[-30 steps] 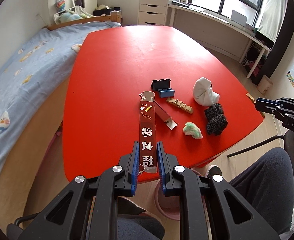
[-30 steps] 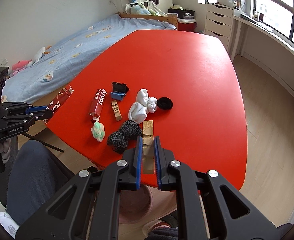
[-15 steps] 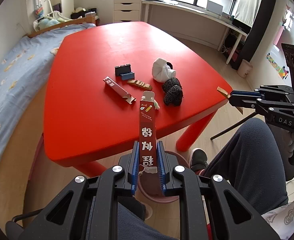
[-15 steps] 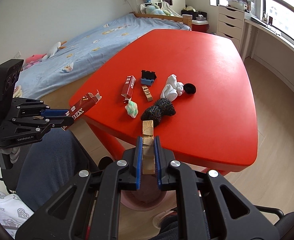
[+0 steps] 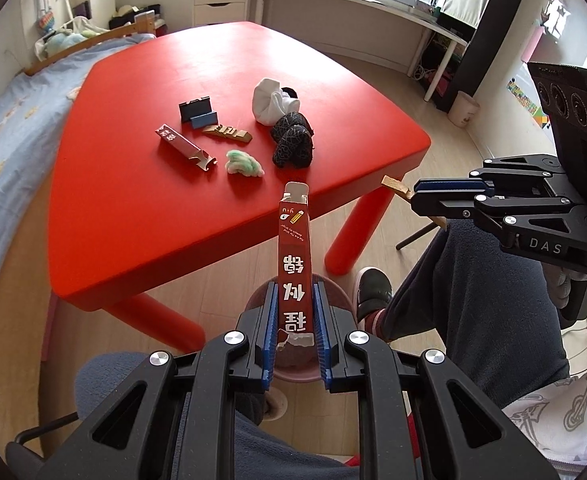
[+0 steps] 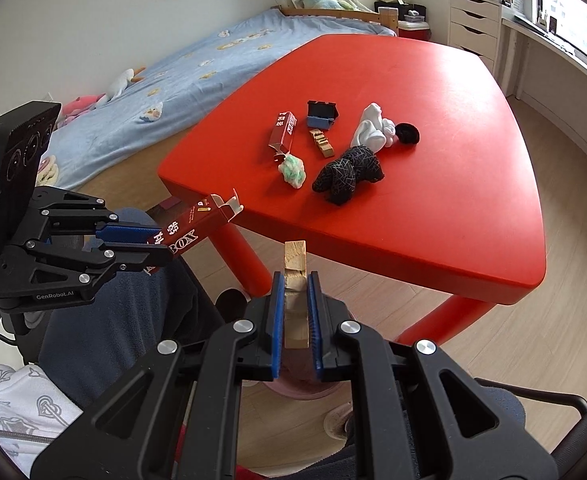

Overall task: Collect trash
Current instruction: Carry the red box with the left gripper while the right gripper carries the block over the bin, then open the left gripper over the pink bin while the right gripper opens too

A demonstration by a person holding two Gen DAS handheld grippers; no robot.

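My left gripper [image 5: 294, 300] is shut on a long dark red carton [image 5: 294, 256], held off the table's near edge above a pink bin [image 5: 293, 368] on the floor. It also shows in the right wrist view [image 6: 133, 240] with the carton [image 6: 197, 224]. My right gripper [image 6: 296, 292] is shut on a small brown paper scrap [image 6: 296, 280], also above the pink bin [image 6: 297, 388]. It shows in the left wrist view [image 5: 421, 196] with the scrap [image 5: 395, 186]. On the red table [image 5: 133, 208] lie a second red carton [image 5: 181, 146] and a green-white wad [image 5: 243, 162].
Also on the table: a black and blue holder [image 5: 197, 114], a wooden piece [image 5: 227, 133], white socks [image 5: 271, 102], dark socks [image 5: 293, 144]. The person's legs [image 5: 473, 292] sit below the grippers. A bed [image 5: 5, 128] stands left of the table.
Both grippers have drawn back from the table and lowered, carrying the carton and the paper scrap to above the pink bin. The table items have not moved.
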